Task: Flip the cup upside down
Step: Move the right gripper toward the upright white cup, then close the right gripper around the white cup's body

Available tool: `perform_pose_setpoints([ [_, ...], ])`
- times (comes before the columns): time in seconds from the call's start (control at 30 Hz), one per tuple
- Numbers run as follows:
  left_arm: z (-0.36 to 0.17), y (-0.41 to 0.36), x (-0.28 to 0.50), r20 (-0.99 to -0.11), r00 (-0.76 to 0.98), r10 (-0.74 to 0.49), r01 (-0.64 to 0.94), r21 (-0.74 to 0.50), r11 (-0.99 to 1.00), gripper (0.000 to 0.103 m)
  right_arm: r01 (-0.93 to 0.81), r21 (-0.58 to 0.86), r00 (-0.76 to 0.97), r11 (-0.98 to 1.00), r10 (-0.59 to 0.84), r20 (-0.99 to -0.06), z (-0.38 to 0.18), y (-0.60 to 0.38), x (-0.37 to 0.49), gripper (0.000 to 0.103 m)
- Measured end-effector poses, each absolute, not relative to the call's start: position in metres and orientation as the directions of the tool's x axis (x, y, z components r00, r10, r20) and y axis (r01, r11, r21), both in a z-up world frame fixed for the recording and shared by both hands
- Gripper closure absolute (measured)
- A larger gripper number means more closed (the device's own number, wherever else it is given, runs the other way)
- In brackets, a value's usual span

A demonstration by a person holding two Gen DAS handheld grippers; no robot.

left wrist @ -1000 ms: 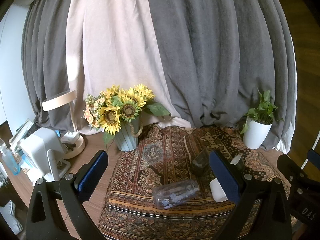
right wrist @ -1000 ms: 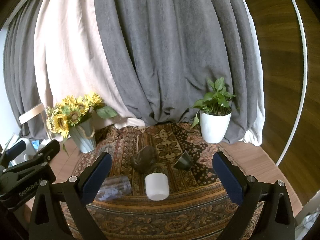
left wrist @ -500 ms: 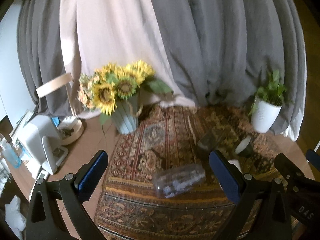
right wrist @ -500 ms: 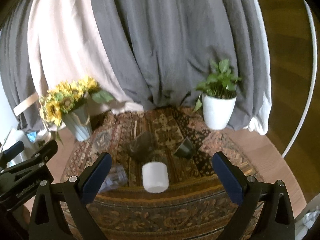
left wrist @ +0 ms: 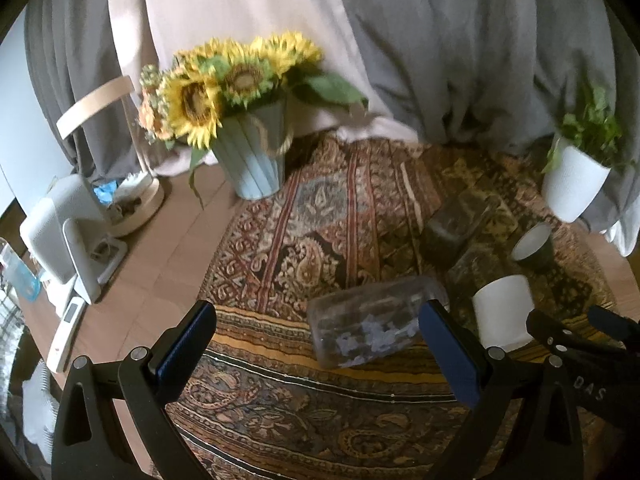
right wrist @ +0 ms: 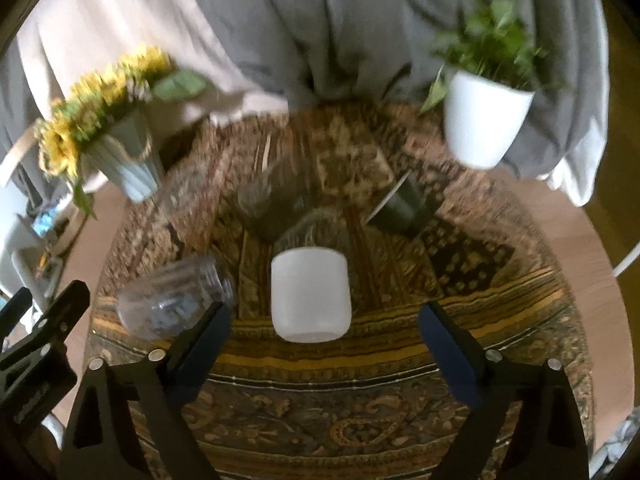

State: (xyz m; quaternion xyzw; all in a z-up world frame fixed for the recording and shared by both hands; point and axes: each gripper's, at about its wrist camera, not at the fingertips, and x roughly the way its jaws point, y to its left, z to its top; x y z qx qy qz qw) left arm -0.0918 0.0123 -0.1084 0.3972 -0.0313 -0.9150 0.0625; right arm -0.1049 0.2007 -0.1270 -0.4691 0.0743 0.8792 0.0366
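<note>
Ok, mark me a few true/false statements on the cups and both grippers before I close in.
1. Both grippers are open and hold nothing. True: left gripper, right gripper.
2. The clear cup stands upright. False: it lies on its side on the rug.
3. The white cup lies ahead of the right gripper, between its fingers' lines. True.
4. The dark cup is nearer than the white cup. False: it lies farther back.
5. The sunflowers stand in the white pot. False: that pot holds a green plant.
</note>
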Motion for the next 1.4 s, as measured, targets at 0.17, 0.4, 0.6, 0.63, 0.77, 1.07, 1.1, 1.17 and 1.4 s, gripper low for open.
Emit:
perform_pose_setpoints([
  [0.17, -0.12, 0.015, -0.103, -0.749, -0.645, -0.152, 0.1, 0.114, -0.988, 0.0, -0.103, 0.092, -0.485, -0.99, -0.031, -0.874, -0.147, 0.2, -0.127, 0.012],
  [0.4, -0.126, 0.017, -0.108, -0.756, -0.631, -0.176, 0.11, 0.138, -0.984, 0.0, -0.081, 0.088, -0.398, -0.993, -0.048, -0.916, -0.173, 0.198, -0.149, 0.018],
  [0.6, -0.135, 0.018, -0.114, -0.771, -0.609, -0.185, 0.114, 0.146, -0.983, 0.0, -0.088, 0.093, -0.35, -0.992, -0.057, -0.935, -0.188, 0.197, -0.164, 0.025],
  [0.63, -0.136, 0.018, -0.115, -0.772, -0.608, -0.187, 0.112, 0.15, -0.982, 0.0, -0.091, 0.102, -0.345, -0.991, -0.065, -0.936, -0.189, 0.197, -0.165, 0.028],
  [0.77, -0.138, 0.019, -0.118, -0.78, -0.598, -0.183, 0.11, 0.146, -0.983, 0.0, -0.086, 0.12, -0.337, -0.989, -0.084, -0.938, -0.193, 0.197, -0.168, 0.035],
  [1.07, -0.14, 0.02, -0.118, -0.788, -0.592, -0.173, 0.1, 0.141, -0.985, 0.0, -0.089, 0.102, -0.361, -0.991, -0.063, -0.931, -0.189, 0.197, -0.163, 0.036],
  [1.1, -0.139, 0.02, -0.117, -0.787, -0.593, -0.169, 0.099, 0.137, -0.986, 0.0, -0.089, 0.1, -0.366, -0.991, -0.061, -0.929, -0.187, 0.198, -0.162, 0.036],
  [1.17, -0.135, 0.02, -0.114, -0.784, -0.599, -0.162, 0.095, 0.132, -0.987, 0.0, -0.088, 0.094, -0.379, -0.992, -0.054, -0.924, -0.179, 0.197, -0.157, 0.036],
  [1.4, -0.123, 0.01, -0.097, -0.773, -0.615, -0.155, 0.094, 0.124, -0.988, 0.0, -0.099, 0.104, -0.396, -0.99, -0.056, -0.917, -0.158, 0.196, -0.127, 0.036],
])
